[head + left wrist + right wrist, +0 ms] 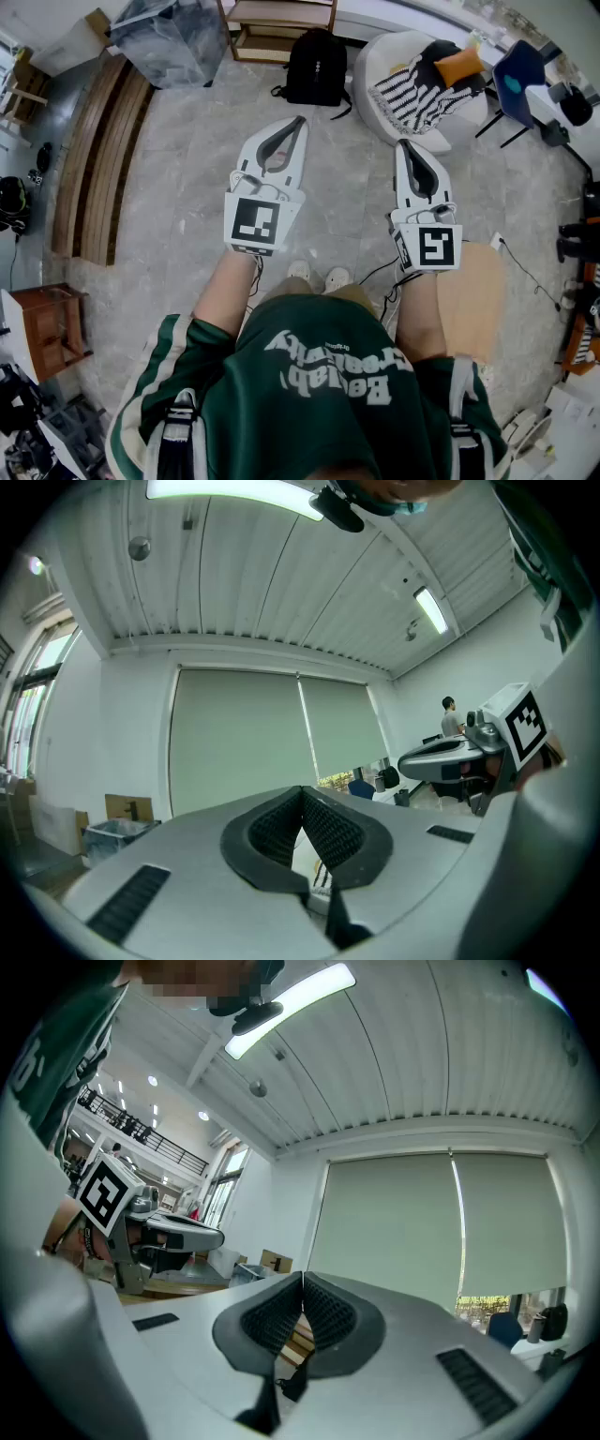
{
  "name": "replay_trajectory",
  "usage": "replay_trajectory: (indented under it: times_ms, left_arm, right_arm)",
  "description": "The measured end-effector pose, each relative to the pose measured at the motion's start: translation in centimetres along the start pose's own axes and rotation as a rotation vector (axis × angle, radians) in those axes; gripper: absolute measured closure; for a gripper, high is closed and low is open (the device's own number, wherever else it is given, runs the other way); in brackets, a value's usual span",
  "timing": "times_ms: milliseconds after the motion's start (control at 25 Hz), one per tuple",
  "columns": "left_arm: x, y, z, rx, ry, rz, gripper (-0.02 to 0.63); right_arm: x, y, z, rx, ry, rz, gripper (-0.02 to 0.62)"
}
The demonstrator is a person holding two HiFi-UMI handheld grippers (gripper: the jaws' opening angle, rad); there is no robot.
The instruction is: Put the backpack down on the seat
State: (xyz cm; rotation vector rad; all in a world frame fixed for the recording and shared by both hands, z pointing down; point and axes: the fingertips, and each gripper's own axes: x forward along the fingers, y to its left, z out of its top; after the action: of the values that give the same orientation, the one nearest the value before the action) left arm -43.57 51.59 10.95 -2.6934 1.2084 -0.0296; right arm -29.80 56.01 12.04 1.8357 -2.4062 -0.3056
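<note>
**Jaws shut and empty, backpack on the floor ahead**

Jaws on both tools are pressed together with nothing between them. The left gripper [298,122] and the right gripper [403,145] are held out level in front of the person, side by side and well apart from anything they could take hold of.

From where the person stands, the backpack [316,64] sits on the floor [178,187] at 12 o'clock, upright against the foot of a wooden shelf [281,23]. The white armchair [378,58], which I take to be the seat, is at 1 o'clock, just beside the bag. Nothing has been picked up yet.

The trouble I would expect lies mostly at the chair. A striped blanket [412,94] and an orange cushion [459,66] already fill much of it, so a bag set on that soft heap could tip or slide off the rim.

The pickup has its own risk. The bag is limp, and a pinch on a loose strap rather than the top handle would let it swing or slip. From this height I cannot make out the handle.

A cable [521,264] trails on the floor at about 3 o'clock and could catch a foot.
</note>
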Motion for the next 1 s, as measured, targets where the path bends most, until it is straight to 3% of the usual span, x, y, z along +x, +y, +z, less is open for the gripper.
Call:
replay_trajectory:
  times_ms: [640,1000]
  left_arm:
    - [-1.1,4.1,-1.1,0.002,-0.003,-0.002,0.589]
    - [2.2,5.2,-2.1,-0.005,0.002,0.011,0.589]
  right_arm:
    - [2.0,2.1,0.3,-0.004,-0.015,-0.059,0.56]
    - [5.4,0.3,-1.0,0.018,-0.029,-0.034,0.56]
